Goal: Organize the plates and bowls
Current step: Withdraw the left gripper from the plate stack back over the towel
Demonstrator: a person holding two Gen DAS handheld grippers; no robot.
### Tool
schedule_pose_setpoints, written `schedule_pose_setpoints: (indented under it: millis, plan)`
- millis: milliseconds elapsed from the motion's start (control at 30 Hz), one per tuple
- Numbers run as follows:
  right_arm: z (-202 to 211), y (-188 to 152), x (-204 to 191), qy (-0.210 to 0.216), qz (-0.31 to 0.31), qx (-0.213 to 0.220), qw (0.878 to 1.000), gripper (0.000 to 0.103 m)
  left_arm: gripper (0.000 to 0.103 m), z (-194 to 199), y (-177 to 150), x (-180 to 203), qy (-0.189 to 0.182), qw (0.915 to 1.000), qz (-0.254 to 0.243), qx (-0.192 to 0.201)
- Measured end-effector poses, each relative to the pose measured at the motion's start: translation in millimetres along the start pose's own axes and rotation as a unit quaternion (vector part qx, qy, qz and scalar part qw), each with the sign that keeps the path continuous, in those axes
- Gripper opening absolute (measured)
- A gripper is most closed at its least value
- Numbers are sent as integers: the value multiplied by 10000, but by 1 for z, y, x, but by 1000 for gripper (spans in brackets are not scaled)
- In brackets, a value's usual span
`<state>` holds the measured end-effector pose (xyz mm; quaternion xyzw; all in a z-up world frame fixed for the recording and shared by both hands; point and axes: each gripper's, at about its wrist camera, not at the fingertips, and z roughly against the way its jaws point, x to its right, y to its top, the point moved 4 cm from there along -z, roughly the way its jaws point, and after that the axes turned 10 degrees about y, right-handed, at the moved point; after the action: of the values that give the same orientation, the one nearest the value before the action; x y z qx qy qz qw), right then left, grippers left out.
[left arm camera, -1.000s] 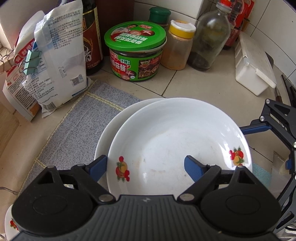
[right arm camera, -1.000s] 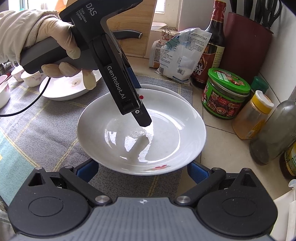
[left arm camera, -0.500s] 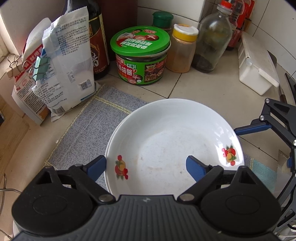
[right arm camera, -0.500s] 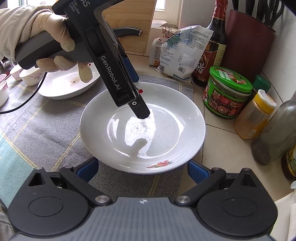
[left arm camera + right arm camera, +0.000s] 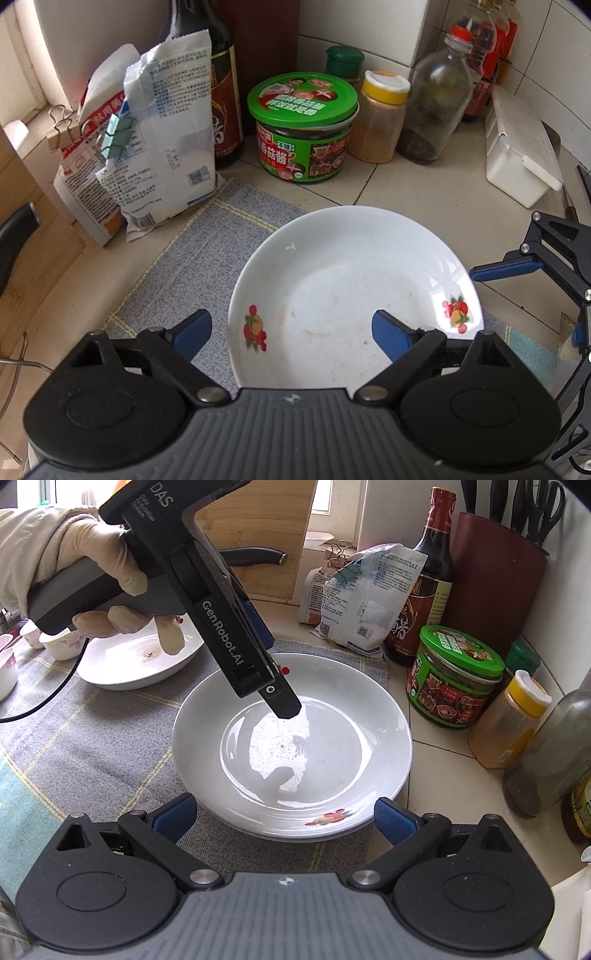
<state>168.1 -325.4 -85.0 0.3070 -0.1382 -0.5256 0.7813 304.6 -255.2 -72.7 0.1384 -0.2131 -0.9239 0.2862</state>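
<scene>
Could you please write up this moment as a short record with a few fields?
surface: grey woven mat on a tiled counter
stack: white plate with fruit motifs sits on another plate, rims aligned
other dishes: a second white plate and small cups further along the mat
left gripper: open above the stack, nothing between its fingers
right gripper: open at the stack's near rim, holding nothing
behind: green-lidded jar, yellow-capped jar, dark sauce bottle, clipped bags

Left gripper [image 5: 291,334]: pitched steeply down, fingers [image 5: 192,329] spread wide, nothing pressed between them. Gloved left hand [image 5: 92,576] wraps its handle. Right gripper [image 5: 286,818]: angled down, fingers [image 5: 393,819] wide apart, gripping nothing.
</scene>
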Motion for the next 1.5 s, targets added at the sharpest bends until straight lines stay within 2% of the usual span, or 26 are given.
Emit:
schedule_pose_setpoints:
  millis: [300, 433, 567, 633, 767, 1000, 1100, 1333, 1500]
  plan:
    - [5, 2, -8, -217, -46, 183, 9996, 103, 94, 51, -12, 8, 439, 9972, 40, 604]
    - [7, 2, -15, -266, -70, 272, 9993, 103, 94, 74, -27, 17, 671, 9944, 110, 810]
    - [10, 2, -23, -136, -162, 408, 9989, 103, 94, 93, -48, 21, 948, 9906, 364, 920]
    - [12, 2, -28, -74, -179, 469, 9987, 103, 94, 99, -60, 20, 1082, 9883, 545, 927]
    - [15, 2, -38, 101, -83, 539, 9985, 103, 94, 109, -93, 12, 1283, 9800, 1258, 852]
    - [16, 2, -64, 301, 208, 525, 9979, 103, 94, 112, -155, -4, 1996, 9548, 2114, 619]
    - [12, 4, -75, 358, 196, 479, 9980, 103, 94, 110, -180, -15, 2084, 9477, 2361, 530]
    - [-1, 15, -106, 324, 274, 280, 9987, 103, 94, 96, -213, -34, 2046, 9434, 2569, 462]
    - [-13, 26, -117, 276, 147, 157, 9994, 103, 94, 85, -222, -39, 1945, 9499, 2402, 458]
